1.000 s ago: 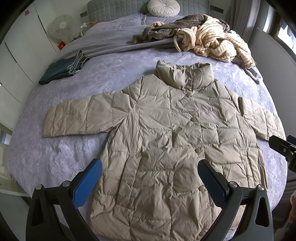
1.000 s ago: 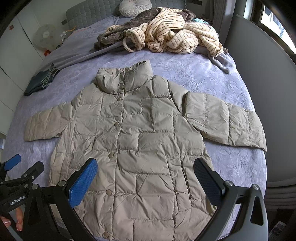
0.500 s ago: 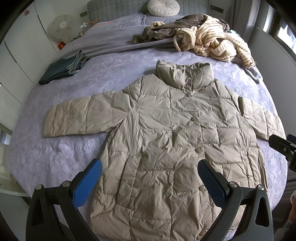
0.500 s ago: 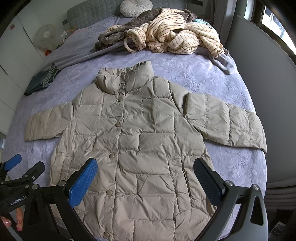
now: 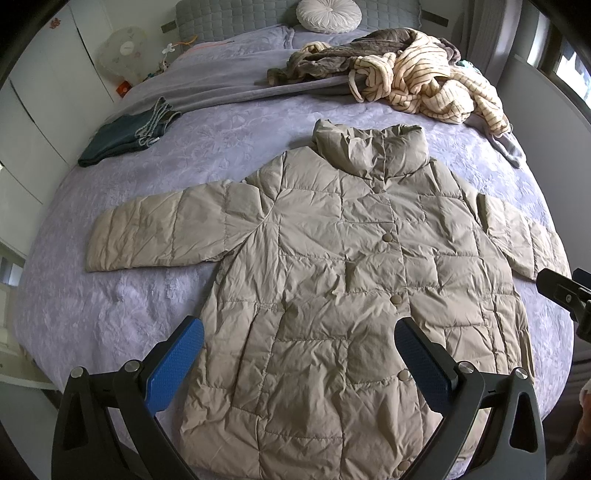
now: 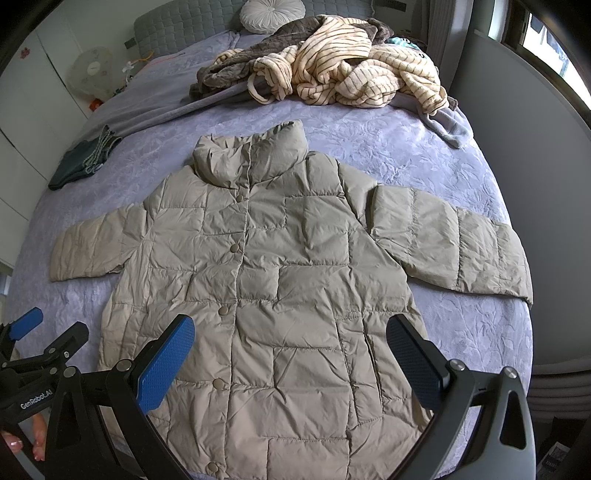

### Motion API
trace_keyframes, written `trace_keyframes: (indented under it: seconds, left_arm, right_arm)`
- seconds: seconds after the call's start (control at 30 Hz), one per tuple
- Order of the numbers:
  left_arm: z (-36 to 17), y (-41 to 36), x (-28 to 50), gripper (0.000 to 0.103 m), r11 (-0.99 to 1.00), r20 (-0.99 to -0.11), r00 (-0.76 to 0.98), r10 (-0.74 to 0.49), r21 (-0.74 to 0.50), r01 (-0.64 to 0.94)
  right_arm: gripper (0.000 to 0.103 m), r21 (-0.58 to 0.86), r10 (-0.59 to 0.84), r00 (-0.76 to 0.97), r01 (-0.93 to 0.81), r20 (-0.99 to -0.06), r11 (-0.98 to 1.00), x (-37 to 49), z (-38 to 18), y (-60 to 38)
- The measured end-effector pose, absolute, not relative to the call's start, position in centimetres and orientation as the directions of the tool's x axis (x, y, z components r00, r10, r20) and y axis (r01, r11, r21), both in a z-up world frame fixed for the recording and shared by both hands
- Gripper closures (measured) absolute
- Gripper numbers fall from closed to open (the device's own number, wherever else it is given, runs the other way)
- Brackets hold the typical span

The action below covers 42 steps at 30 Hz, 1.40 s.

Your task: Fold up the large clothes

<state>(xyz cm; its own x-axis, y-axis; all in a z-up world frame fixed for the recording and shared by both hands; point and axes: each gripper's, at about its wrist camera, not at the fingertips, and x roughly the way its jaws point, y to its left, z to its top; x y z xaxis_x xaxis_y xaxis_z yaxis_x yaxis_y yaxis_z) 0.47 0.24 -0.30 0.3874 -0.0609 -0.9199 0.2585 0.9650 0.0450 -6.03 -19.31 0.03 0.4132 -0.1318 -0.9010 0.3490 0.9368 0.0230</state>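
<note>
A beige quilted puffer jacket [image 5: 332, 280] lies flat and buttoned on the lilac bed, collar far, both sleeves spread out sideways; it also shows in the right wrist view [image 6: 280, 280]. My left gripper [image 5: 299, 362] is open and empty, hovering above the jacket's lower hem area. My right gripper [image 6: 291, 360] is open and empty, hovering above the lower right part of the jacket. The left gripper shows at the left edge of the right wrist view [image 6: 33, 343]. The right gripper's tip shows at the right edge of the left wrist view [image 5: 565, 291].
A pile of striped cream and brown clothes [image 5: 406, 81] lies at the far right of the bed [image 5: 110, 314]. Folded dark jeans [image 5: 125, 136] lie at the far left. A round cushion [image 5: 328, 14] rests by the headboard. A grey wall panel [image 6: 535, 129] runs along the bed's right side.
</note>
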Motion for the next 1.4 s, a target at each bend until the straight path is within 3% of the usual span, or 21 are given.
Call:
trace_keyframes:
  seconds: [1.03, 1.2, 1.4]
  left_arm:
    - [-0.8, 1.6, 0.8, 0.0, 0.973, -0.925, 0.374, -0.066, 0.024, 0.23]
    - [-1.7, 2.1, 1.7, 0.0, 0.973, -0.933, 0.349, -0.089, -0.006, 0.231]
    - [-5.6, 5.8, 4.5, 0.0, 0.976, -0.948, 0.269, -0.173, -0.129, 0.173]
  right_arm:
    - [0.0, 0.023, -0.121, 0.402, 0.334, -0.908, 0.942, -5.1, -0.5, -18.1]
    - [0.0, 0.032, -0.114, 0.395, 0.346, -0.911, 0.938, -4.8, -0.8, -18.4]
    - [0.0, 0.055, -0.097, 0.385, 0.365, -0.918, 0.93, -3.6, -2.6, -17.6]
